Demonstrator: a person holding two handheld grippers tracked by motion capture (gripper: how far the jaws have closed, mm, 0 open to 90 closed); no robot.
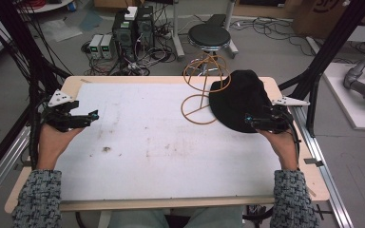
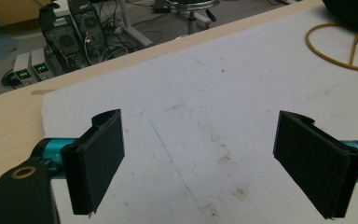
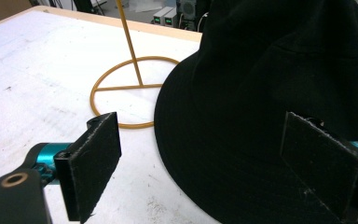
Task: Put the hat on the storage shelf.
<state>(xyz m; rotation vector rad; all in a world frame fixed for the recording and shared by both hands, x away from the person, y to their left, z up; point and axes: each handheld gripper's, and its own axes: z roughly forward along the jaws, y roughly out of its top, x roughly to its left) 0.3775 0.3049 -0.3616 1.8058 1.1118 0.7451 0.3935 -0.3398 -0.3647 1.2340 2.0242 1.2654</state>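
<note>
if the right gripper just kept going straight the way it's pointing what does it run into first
Most likely the black hat: its brim lies right ahead of the right gripper, between the open jaws. The yellow wire stand sits farther off to one side, so the hat should come first, though exact depth is unclear.

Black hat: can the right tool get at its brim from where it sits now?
Probably yes. The right tool is open, with the black hat right ahead and its brim edge between the jaws. Nothing stands between them; the wire stand sits off to the side.
</note>
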